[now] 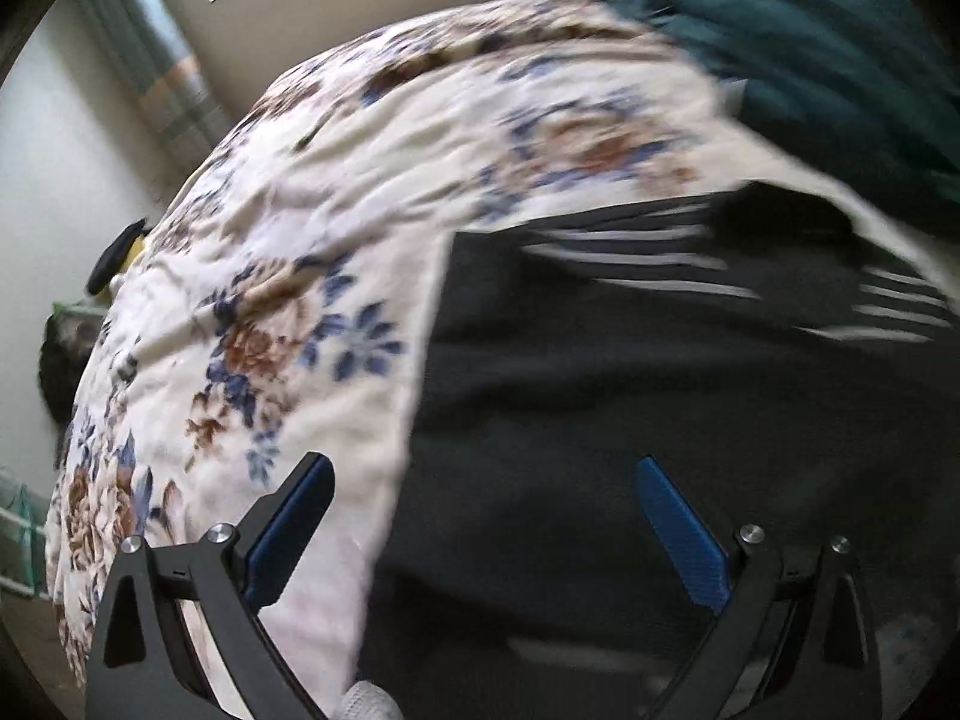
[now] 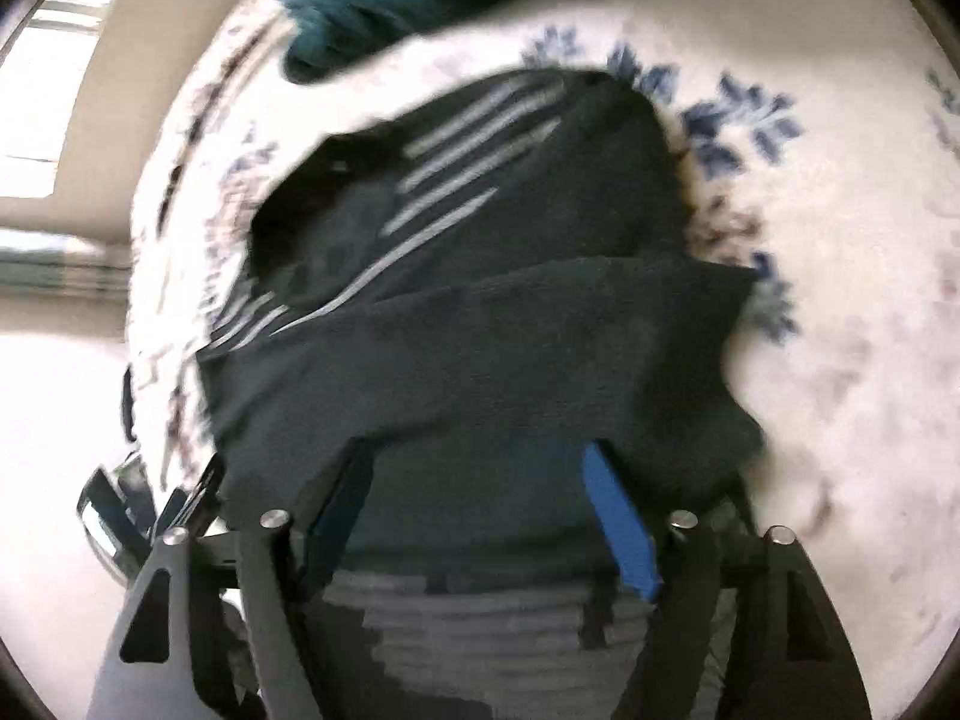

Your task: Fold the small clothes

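Left tool (image 1: 483, 483) wide above black garment (image 1: 600, 390) | right tool (image 2: 480, 468) spread, cloth draped | no legible writing

Bed (image 1: 288, 276) under a white quilt with blue and brown flowers. Dark garment (image 1: 600, 396) with pale stripes flat on it at 4 o'clock in the left view. Teal cloth (image 1: 780, 30) heaped on it at 1 o'clock.

Both wrist views close above the floral bedspread (image 1: 288, 252), facing down, sharing the dark garment (image 2: 480, 330)
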### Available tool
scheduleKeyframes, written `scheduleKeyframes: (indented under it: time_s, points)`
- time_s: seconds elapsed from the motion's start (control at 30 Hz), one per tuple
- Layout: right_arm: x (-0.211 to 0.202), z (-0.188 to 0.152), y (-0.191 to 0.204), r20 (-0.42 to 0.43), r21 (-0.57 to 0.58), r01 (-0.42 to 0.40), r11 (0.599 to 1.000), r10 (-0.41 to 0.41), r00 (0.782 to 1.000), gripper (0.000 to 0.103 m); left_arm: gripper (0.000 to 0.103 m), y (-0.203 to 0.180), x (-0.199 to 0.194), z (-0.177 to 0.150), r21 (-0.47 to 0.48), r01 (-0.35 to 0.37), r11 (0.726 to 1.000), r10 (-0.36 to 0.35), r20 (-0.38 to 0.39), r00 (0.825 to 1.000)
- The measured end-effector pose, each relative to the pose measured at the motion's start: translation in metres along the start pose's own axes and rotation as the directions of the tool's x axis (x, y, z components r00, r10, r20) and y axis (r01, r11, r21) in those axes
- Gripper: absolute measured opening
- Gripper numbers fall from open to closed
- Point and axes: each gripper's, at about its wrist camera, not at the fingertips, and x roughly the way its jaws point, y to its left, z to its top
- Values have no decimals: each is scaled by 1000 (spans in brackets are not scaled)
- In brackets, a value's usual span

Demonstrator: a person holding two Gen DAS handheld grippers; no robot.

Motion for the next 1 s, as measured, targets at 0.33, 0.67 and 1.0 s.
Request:
scheduleKeyframes:
  time_s: [0.33,0.67,1.0]
  points:
    - [-99,-45,-85,19,-33,216,976,-216,976,97,103,-156,-123,-113,107,172,979,-154,-157,975]
    - [-104,-4,-145,-105,-211,127,969,-152,983,99,103,-320,-149,-242,97,185,978,-125,-438,890]
    - [-42,33,-160,-233,-257,-26,966,-36,972,99,41,-341,-142,-285,108,199,974,-151,-349,925]
